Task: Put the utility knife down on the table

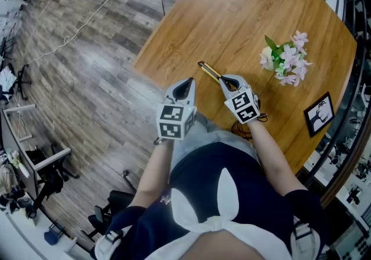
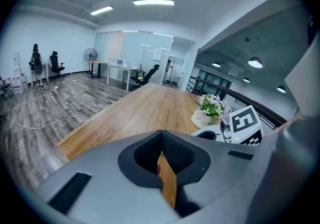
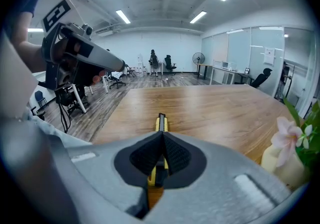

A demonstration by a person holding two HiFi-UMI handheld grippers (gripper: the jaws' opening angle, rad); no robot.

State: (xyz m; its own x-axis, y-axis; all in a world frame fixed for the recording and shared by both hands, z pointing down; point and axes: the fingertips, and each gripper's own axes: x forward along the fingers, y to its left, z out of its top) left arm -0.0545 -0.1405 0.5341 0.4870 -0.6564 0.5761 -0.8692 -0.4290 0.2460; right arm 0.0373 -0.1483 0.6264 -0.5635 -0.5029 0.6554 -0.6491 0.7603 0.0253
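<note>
The yellow-and-black utility knife point(image 3: 160, 122) is clamped in your right gripper point(image 3: 161, 135), jaws closed on its body. Its front end sticks out ahead over the wooden table point(image 1: 232, 15), near the edge closest to you; whether it touches the wood can't be told. Any print on it is too small to read. Your left gripper point(image 2: 161, 137) hangs just beside, jaws together with nothing between them. Black-and-white square markers cover both cubes. Pink flowers point(image 1: 287, 59) and a small framed picture point(image 1: 319, 113) stand farther right.
</note>
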